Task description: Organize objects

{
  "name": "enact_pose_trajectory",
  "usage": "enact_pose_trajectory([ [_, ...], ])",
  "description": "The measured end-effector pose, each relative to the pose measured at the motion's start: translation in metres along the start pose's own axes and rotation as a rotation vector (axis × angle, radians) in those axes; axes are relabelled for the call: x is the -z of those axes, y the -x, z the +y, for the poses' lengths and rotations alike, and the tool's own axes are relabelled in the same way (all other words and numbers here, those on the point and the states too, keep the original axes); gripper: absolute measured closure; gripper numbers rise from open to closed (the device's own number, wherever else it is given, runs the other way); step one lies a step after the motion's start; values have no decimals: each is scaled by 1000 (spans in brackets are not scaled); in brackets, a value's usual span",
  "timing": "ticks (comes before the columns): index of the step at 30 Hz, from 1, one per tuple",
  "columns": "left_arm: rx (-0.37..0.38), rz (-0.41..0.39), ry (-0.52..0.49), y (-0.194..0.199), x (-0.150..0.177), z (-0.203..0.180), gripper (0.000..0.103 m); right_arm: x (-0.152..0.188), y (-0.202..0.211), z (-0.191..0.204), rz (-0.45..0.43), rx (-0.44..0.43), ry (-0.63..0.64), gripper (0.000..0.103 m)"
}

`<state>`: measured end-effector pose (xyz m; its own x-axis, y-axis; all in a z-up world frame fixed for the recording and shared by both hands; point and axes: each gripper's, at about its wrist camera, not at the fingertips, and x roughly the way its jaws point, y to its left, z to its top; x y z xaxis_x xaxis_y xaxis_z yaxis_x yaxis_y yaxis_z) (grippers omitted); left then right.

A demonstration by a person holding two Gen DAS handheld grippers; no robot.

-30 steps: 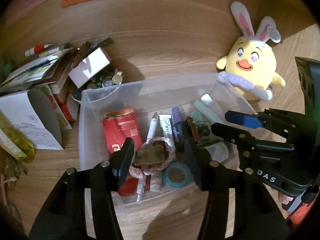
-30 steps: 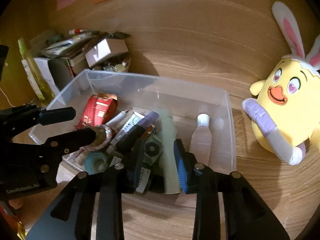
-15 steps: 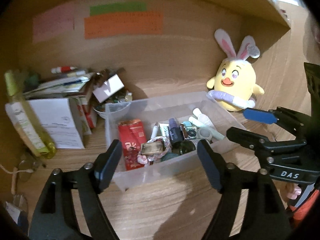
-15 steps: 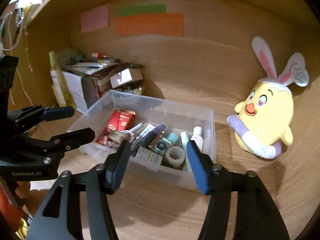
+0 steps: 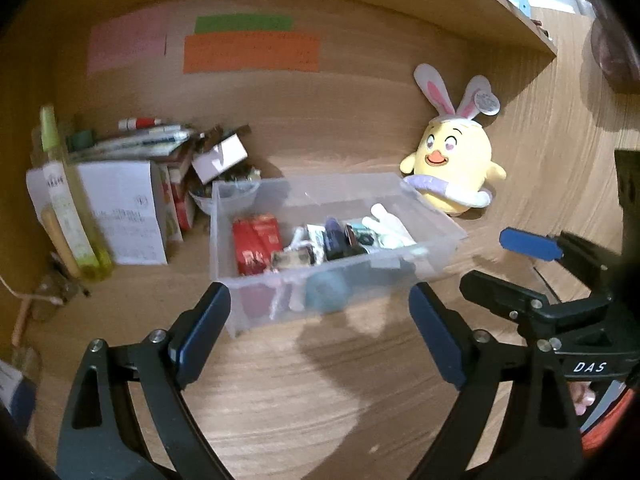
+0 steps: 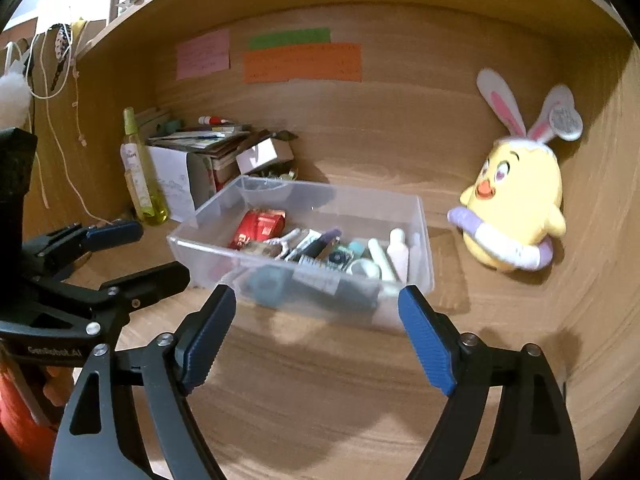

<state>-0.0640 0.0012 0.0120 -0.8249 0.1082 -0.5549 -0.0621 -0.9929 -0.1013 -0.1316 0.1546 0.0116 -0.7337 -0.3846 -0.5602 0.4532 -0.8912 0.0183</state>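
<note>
A clear plastic bin (image 5: 436, 224) (image 6: 424, 248) stands on the wooden desk. It holds a red packet (image 5: 256, 240) (image 6: 260, 226), a teal tape roll (image 5: 326, 292), pens, small tubes and white bottles (image 6: 398, 250). My left gripper (image 5: 320, 324) is open and empty, in front of the bin; it also shows in the right wrist view (image 6: 132, 252). My right gripper (image 6: 316, 332) is open and empty, in front of the bin; it shows at the right of the left wrist view (image 5: 508, 264).
A yellow bunny-eared plush (image 5: 452, 168) (image 6: 516, 216) sits right of the bin. Left of it are a stack of boxes and papers (image 5: 132, 200) (image 6: 208, 160) and a yellow-green bottle (image 5: 72, 216) (image 6: 140, 176). Coloured notes (image 5: 248, 50) hang on the back wall.
Both grippers have pulled back from inside the bin and opened wide. The pale tube that was between the right fingers now lies in the bin.
</note>
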Motion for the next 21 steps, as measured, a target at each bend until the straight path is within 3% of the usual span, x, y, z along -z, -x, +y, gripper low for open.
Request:
enact_pose_trajectory([
  [21, -13, 25, 35, -6, 12, 10, 11, 13, -4, -10, 35, -4, -31, 21],
])
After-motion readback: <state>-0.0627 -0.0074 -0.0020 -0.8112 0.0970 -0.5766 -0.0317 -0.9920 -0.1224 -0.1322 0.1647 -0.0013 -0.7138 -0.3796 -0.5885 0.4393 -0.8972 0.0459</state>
